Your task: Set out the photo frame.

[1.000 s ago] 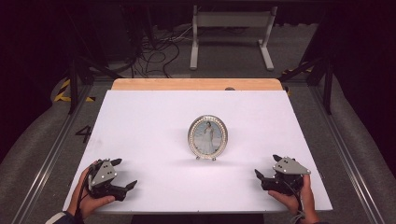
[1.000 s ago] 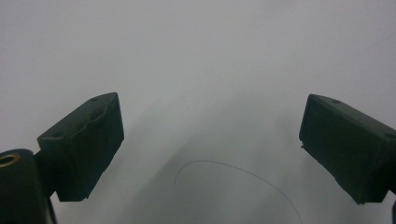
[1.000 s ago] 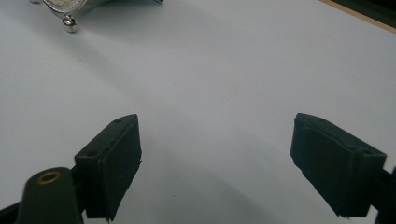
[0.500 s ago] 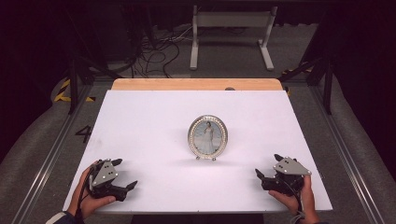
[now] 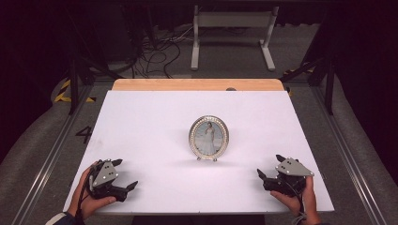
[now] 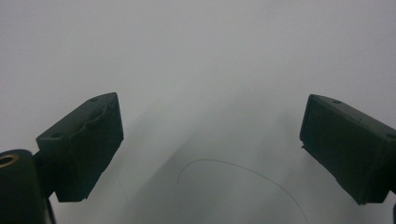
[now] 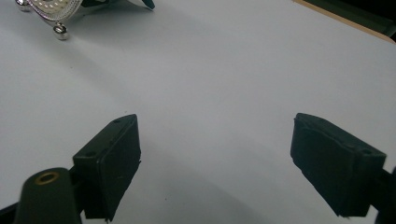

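Note:
An oval silver picture frame (image 5: 209, 138) with a beaded rim stands upright on small ball feet at the middle of the white table (image 5: 155, 122). Its lower edge and one foot show at the top left of the right gripper view as the frame (image 7: 51, 10). My left gripper (image 5: 125, 174) rests near the front left corner, held by a hand, jaws wide apart over bare table. My right gripper (image 5: 271, 167) rests near the front right corner, also open and holding nothing. Each gripper's own view shows its black jaws spread, left gripper (image 6: 210, 140) and right gripper (image 7: 215, 149).
A wooden strip (image 5: 197, 85) runs along the table's far edge. Beyond it are a white metal stand (image 5: 232, 33) and loose cables (image 5: 155, 47) on the dark floor. A thin hair-like curve (image 6: 243, 172) lies on the surface below the left gripper.

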`<state>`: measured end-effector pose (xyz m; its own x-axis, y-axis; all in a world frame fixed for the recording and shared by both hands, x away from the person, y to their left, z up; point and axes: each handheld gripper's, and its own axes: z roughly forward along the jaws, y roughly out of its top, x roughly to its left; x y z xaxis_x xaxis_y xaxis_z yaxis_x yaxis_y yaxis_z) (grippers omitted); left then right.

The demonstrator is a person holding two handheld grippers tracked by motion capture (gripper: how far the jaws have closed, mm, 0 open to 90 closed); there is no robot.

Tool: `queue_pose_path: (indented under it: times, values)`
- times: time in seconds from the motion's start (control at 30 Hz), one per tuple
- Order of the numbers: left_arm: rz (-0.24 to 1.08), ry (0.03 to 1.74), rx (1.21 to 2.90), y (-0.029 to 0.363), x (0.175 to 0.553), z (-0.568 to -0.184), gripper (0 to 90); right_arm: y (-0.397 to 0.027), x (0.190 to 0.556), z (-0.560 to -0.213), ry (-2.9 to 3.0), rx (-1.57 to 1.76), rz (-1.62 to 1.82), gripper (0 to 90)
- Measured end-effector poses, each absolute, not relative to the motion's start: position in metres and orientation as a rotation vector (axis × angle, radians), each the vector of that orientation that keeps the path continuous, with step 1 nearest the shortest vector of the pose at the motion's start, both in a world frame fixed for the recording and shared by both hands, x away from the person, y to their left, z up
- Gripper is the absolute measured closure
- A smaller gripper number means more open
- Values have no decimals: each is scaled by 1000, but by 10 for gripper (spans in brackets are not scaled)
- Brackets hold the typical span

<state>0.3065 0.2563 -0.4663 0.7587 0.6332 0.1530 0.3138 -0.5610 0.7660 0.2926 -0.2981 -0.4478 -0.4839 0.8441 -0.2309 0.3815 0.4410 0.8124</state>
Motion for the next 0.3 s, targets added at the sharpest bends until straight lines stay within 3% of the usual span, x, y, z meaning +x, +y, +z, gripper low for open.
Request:
queue_pose_path:
  times: [0.3]
  values:
    - [536,707,2193,256,308,-467,66,-298,294,-449,2056,1033,925,161]
